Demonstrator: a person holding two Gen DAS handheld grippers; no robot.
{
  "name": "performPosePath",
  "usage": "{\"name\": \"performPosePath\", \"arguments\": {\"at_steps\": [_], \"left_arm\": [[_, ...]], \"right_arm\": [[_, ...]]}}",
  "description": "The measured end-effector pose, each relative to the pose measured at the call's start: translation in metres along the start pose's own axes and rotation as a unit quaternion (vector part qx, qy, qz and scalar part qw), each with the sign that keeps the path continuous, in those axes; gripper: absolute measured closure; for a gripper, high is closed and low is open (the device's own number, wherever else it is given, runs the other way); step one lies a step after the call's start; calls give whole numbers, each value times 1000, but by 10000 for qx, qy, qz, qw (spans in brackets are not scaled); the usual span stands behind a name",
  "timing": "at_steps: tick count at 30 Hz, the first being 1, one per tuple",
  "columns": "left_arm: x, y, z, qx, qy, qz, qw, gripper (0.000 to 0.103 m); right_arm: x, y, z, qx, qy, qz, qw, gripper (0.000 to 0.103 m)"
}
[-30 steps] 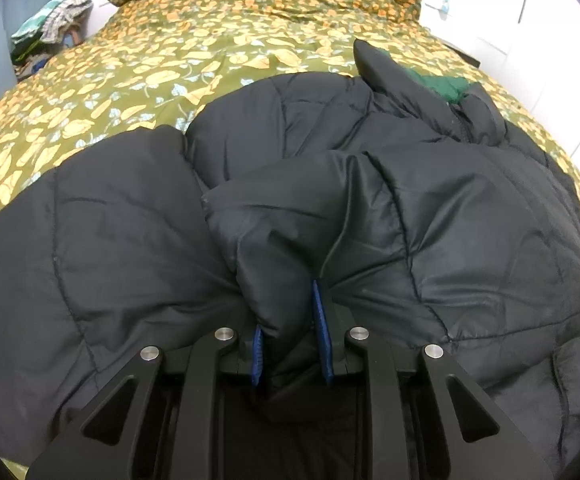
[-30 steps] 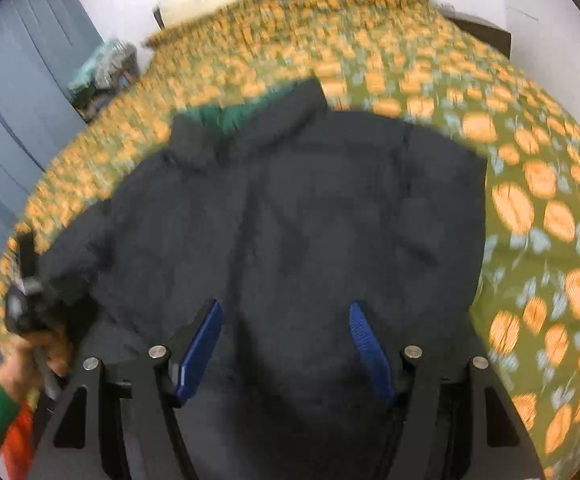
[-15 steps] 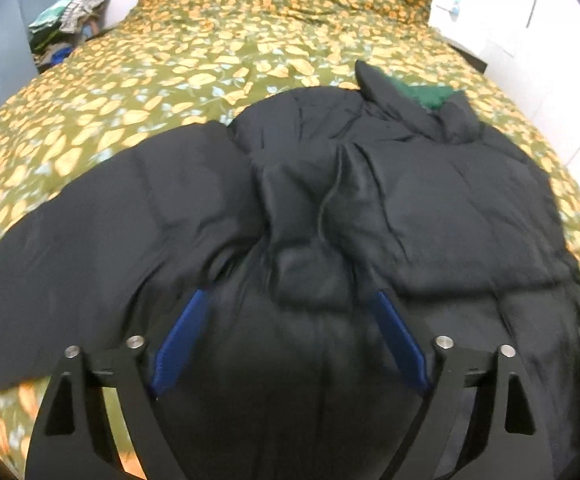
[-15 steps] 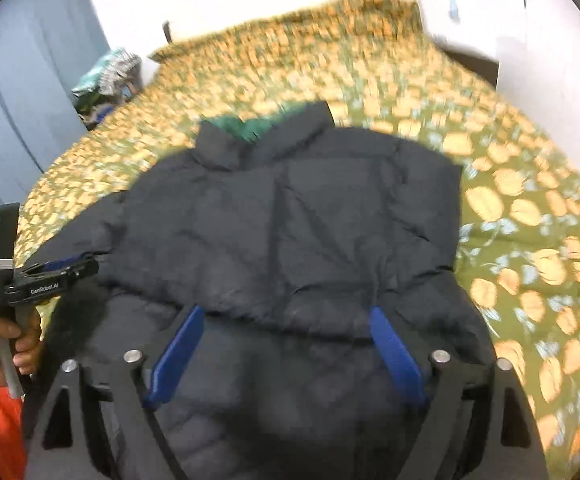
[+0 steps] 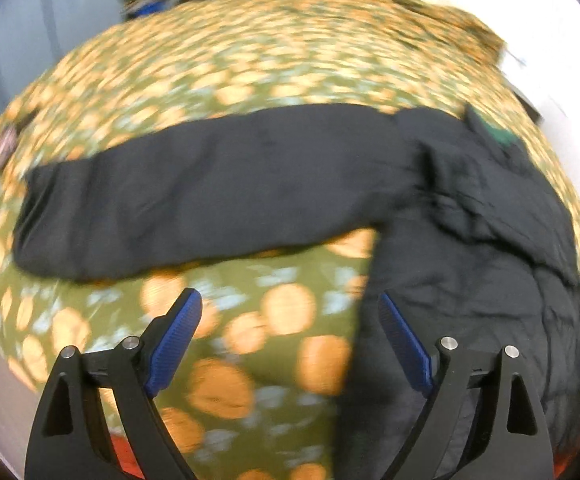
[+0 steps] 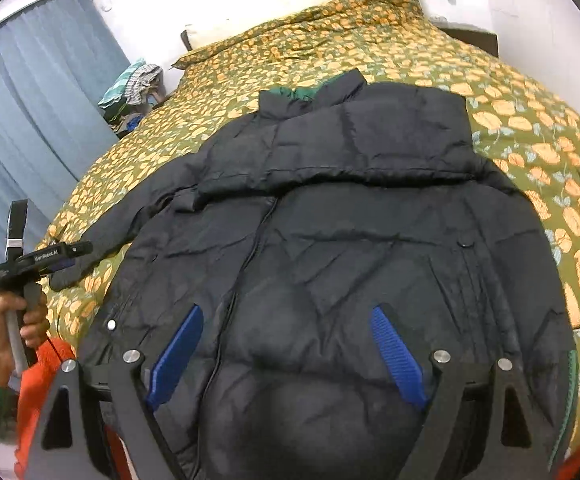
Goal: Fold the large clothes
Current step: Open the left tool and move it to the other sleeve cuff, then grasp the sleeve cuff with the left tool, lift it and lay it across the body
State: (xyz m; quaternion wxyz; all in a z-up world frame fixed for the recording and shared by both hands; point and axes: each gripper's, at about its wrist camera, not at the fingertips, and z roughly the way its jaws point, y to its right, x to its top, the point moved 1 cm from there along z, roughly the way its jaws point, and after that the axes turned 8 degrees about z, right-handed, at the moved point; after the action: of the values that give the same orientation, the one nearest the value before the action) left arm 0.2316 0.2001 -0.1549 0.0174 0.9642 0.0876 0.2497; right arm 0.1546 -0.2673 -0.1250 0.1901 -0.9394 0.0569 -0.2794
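Note:
A black puffer jacket lies front up on the bed, its green-lined collar at the far end. One sleeve is folded across the chest. The other sleeve stretches out flat to the left over the bedspread, blurred in the left wrist view. My left gripper is open and holds nothing; it hovers over the bedspread, with its right pad at the jacket's side edge. My right gripper is open and empty above the jacket's lower front. A hand in a green sleeve holds the left gripper at the left.
The olive bedspread with orange leaves covers the whole bed. Blue curtains hang at the left, with a pile of clothes beside the bed's head. A dark nightstand stands at the far right. Orange-red cloth shows at the near edge.
My left gripper let go of the jacket fold, opened wide and swung left over the bedspread. My right gripper opened wider and drew back from the jacket.

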Motion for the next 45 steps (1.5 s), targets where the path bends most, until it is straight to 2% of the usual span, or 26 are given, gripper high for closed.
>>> {"name": "performPosePath", "arguments": {"at_steps": [3, 7, 14, 17, 18, 19, 20, 21, 22, 24, 26, 29, 32, 35, 37, 40, 45], "left_arm": [[-8, -54, 7, 36, 8, -1065, 9943, 13], [-17, -111, 25, 240, 50, -2211, 9749, 13], [-16, -178, 50, 611, 354, -3324, 9405, 13], [-13, -196, 52, 831, 483, -3489, 9322, 16], [-10, -198, 51, 927, 529, -3504, 9305, 27], [-7, -200, 51, 1026, 561, -3488, 9299, 44], [-5, -198, 49, 1081, 564, -3440, 9310, 54], [-3, -200, 48, 1144, 562, -3388, 9322, 77], [-1, -200, 46, 1115, 601, -3355, 9335, 88], [1, -199, 40, 1127, 643, -3342, 9335, 93], [5, -192, 25, 1229, 764, -3213, 9359, 95], [27, -167, -5, 1388, 1096, -2764, 9446, 96], [64, -123, -45, 1438, 1606, -1987, 9561, 97], [101, -62, -88, 1209, 2211, -1087, 9616, 97], [121, -14, -114, 953, 2572, -462, 9605, 97], [136, 61, -141, 527, 2936, 382, 9537, 97], [130, 176, -143, -208, 3001, 1435, 9428, 97]], "right_arm": [[0, -7, -6, -59, 59, -228, 9997, 15], [2, -11, -6, -64, 29, -302, 9995, 15], [-3, -17, -9, -18, 6, -313, 9995, 15], [-8, -20, -7, -15, -85, -345, 9994, 15], [-10, -20, -5, 2, -123, -346, 9993, 15], [-12, -21, -4, 16, -153, -348, 9993, 15], [-14, -22, -3, 25, -193, -354, 9992, 15], [-16, -22, -1, 36, -224, -358, 9991, 15], [-18, -23, 0, 49, -242, -356, 9991, 15], [-20, -25, 1, 92, -270, -337, 9990, 15], [-23, -26, 2, 151, -293, -315, 9990, 15], [-27, -30, 1, 228, -302, -322, 9988, 15], [-29, -31, -3, 297, -253, -331, 9987, 15], [-30, -26, -7, 347, -168, -261, 9989, 15], [-30, -21, -10, 372, -116, -161, 9991, 15], [-27, -13, -18, 378, 31, -2, 9993, 15], [-22, -1, -32, 347, 323, 167, 9987, 15]]}}
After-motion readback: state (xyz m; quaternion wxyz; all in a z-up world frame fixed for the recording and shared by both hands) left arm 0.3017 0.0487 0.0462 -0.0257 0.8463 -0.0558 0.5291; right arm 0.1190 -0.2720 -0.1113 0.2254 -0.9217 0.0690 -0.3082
